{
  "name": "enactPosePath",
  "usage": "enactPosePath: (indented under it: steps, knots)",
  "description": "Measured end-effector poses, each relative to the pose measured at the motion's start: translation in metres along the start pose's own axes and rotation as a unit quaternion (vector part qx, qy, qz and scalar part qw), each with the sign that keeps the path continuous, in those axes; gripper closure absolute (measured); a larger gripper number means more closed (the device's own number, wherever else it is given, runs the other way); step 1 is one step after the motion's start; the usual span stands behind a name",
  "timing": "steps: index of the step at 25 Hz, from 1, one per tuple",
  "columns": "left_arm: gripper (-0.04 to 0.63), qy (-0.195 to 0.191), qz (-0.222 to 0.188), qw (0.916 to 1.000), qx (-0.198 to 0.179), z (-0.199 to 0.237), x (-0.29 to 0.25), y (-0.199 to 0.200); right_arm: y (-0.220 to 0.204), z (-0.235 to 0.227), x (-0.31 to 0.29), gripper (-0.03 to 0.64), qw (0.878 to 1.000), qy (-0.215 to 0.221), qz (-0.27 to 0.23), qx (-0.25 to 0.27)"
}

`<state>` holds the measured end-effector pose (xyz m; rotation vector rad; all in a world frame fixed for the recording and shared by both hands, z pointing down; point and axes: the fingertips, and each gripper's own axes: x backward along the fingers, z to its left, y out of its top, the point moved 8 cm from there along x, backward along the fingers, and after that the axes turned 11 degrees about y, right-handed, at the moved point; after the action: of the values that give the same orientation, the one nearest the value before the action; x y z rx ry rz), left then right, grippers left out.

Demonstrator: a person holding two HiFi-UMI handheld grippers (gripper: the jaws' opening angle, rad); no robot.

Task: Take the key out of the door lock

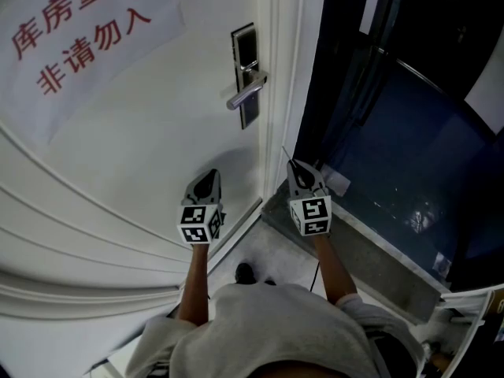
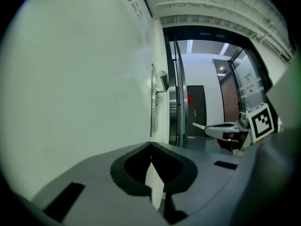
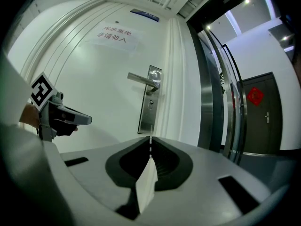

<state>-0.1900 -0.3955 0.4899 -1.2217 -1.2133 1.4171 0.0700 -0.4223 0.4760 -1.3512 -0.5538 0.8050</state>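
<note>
The white door's steel lock plate [image 1: 245, 73] [image 3: 150, 100] carries a lever handle [image 1: 246, 93]. Its keyhole [image 3: 150, 105] looks bare. My right gripper [image 1: 295, 166] [image 3: 150, 150] hangs well below the lock, near the door's edge. It is shut on a thin key [image 1: 288, 156] [image 3: 150, 142] that pokes out past its tips, edge-on; the left gripper view shows that sliver [image 2: 198, 125] too. My left gripper [image 1: 209, 176] [image 2: 151, 147] is shut and empty, level with the right one and pointing at the bare door panel.
A paper sign [image 1: 79, 38] with red characters hangs high on the door. Right of the door frame [image 1: 291, 93] stand a dark glass wall [image 1: 409, 132] and a stone threshold [image 1: 354, 242]. A person's shoe [image 1: 245, 272] rests on the floor by the door.
</note>
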Motion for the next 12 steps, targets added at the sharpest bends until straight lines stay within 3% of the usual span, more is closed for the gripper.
enactPosePath:
  steps: [12]
  knots:
    - [0.577, -0.001, 0.006, 1.0, 0.001, 0.0018, -0.0003, -0.0036, 0.0008, 0.0046, -0.0051, 0.586, 1.0, 0.004, 0.002, -0.001]
